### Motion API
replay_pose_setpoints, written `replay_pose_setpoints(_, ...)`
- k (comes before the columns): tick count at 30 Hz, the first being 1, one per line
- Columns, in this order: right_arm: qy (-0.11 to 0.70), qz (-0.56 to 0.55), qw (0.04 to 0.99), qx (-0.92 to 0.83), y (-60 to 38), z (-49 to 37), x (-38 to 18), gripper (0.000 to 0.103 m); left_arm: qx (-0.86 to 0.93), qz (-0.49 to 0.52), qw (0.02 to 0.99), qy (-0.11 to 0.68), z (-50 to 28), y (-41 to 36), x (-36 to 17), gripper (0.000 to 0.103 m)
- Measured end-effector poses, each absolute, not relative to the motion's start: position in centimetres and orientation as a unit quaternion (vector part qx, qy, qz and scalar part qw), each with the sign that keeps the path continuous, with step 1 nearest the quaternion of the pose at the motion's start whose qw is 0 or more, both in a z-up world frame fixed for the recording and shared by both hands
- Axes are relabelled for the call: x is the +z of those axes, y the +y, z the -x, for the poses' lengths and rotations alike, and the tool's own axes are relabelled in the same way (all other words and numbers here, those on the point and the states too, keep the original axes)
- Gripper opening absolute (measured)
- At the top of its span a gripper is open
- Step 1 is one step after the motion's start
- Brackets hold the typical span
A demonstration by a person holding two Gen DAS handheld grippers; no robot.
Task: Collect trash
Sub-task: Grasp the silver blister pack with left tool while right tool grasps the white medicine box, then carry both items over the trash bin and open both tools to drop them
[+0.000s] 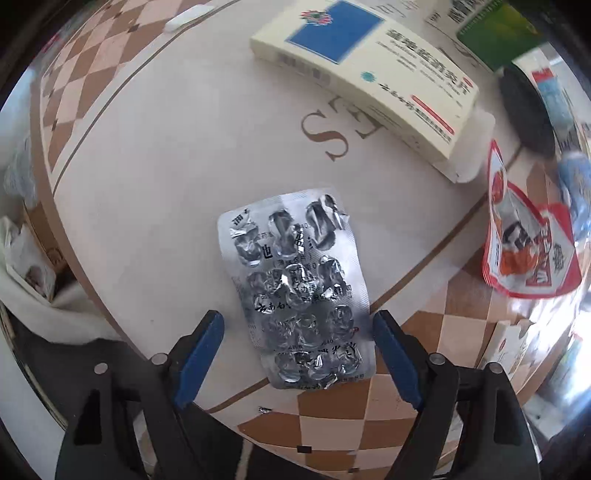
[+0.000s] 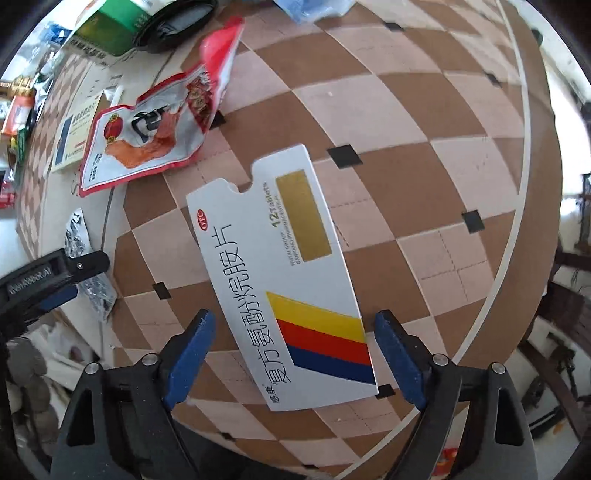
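Observation:
A used silver blister pack [image 1: 299, 291] lies flat on the round table [image 1: 147, 166]. My left gripper [image 1: 297, 325] is open, its blue fingers on either side of the pack's near half. A white flattened medicine box [image 2: 280, 273] with yellow, red and blue stripes lies on the checkered tabletop [image 2: 406, 110]. My right gripper [image 2: 295, 325] is open, its fingers on either side of the box's near end. The left gripper [image 2: 55, 273] and the blister pack [image 2: 79, 236] also show at the left of the right wrist view.
A cream medicine box with a blue square [image 1: 369, 70] lies farther back. A red and white snack wrapper [image 1: 524, 243] lies right of the blister pack and shows in the right wrist view [image 2: 155, 125]. A green box [image 2: 114, 33] and a dark bowl [image 2: 173, 22] stand at the back.

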State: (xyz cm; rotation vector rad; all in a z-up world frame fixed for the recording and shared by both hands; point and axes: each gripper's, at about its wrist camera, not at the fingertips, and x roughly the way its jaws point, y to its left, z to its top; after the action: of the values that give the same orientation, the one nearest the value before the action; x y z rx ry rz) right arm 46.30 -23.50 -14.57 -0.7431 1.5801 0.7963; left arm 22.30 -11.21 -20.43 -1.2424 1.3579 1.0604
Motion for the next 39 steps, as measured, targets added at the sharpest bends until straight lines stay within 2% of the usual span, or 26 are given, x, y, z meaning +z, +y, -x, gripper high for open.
replay_pose_setpoints(2,0.659,0.327,0.592,0.329,-23.6,-45.9,-14.4,0.086,0.445,0.509,0.487,0.553,-21.6,-11.4,-20.1,0.072)
replay_pose_setpoints(3,0.649,0.337,0.6,0.323,-23.6,-45.5,-14.3,0.084,0.446,0.501,0.494,0.553,-21.7,-11.5,-19.8,0.062)
replay_pose_setpoints(8,0.63,0.339,0.612,0.338,-24.2,-44.0,-14.0,0.08,0.432,0.455,0.519,0.581,-24.8,-12.0,-19.6,0.062)
replay_pose_setpoints(13,0.647,0.313,0.608,0.338,-25.6,-43.5,-13.9,0.08,0.433,0.422,0.532,0.592,-26.2,-13.5,-19.0,0.062)
replay_pose_setpoints(24,0.651,0.26,0.624,0.346,-29.6,-45.5,-11.3,0.079,0.432,0.317,0.602,0.591,-26.5,-18.9,-12.6,0.062)
replay_pose_setpoints(32,0.642,0.225,0.634,0.366,-32.2,-40.5,-7.0,0.079,0.415,0.304,0.647,0.562,-20.5,-21.6,-7.2,0.062)
replay_pose_setpoints(39,0.643,0.21,0.631,0.38,-34.6,-31.0,-5.2,0.079,0.393,0.325,0.665,0.545,-13.3,-25.2,-6.9,0.062)
